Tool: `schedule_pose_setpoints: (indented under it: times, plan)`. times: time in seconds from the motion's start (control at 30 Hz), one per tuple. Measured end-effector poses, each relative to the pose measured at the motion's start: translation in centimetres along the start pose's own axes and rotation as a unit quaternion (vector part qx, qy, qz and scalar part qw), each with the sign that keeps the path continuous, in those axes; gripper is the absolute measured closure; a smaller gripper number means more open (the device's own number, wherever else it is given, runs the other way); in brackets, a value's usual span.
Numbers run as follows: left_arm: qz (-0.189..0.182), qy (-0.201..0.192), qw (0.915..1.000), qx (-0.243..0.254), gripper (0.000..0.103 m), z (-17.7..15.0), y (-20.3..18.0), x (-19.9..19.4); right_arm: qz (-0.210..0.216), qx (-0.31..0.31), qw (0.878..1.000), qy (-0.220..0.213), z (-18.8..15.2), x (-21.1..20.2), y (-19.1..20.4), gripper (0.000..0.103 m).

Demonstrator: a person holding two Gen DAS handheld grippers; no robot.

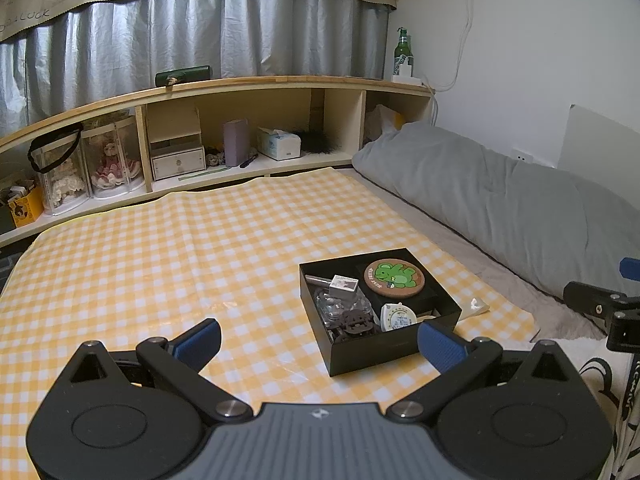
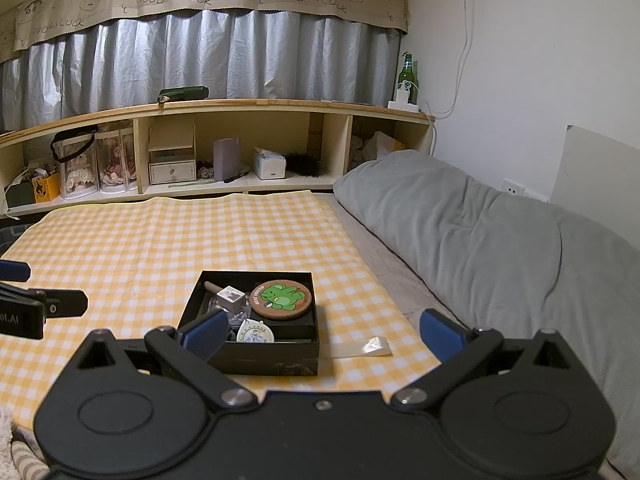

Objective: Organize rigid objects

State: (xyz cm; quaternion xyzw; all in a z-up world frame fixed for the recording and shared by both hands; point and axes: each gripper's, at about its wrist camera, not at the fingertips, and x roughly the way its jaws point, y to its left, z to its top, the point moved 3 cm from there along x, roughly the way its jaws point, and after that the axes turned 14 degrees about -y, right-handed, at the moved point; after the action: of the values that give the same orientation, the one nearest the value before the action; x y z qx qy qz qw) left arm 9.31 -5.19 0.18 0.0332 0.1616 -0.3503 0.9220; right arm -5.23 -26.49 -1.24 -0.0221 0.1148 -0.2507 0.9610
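Left gripper [image 1: 318, 340]: level above yellow-checked cloth [image 1: 160, 248], spread wide, empty. Right gripper [image 2: 322, 334]: likewise wide, empty, near open black rectangular box [image 2: 264, 360].

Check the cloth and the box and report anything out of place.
One stray: a clear plastic strip lies loose on the checked cloth just right of the black box, outside it. Everything else small sits inside the box. Nothing looks spilled or broken.
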Motion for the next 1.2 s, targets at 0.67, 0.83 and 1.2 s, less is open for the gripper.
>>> schedule_pose_setpoints:
  times: [0.67,0.83,1.2]
  plan:
    - [0.003,-0.002,1.0,0.001,0.0,0.27,-0.27,-0.04,-0.001,-0.001,1.0,0.0,-0.03,-0.02,-0.05,0.0]
    - [0.004,-0.003,1.0,0.002,0.0,0.27,-0.33,-0.02,0.0,-0.001,1.0,0.0,-0.02,-0.01,-0.02,0.0]
    - [0.006,-0.004,1.0,0.001,0.0,0.15,-0.29,-0.06,-0.001,-0.001,1.0,-0.001,-0.02,-0.01,0.0,0.0]
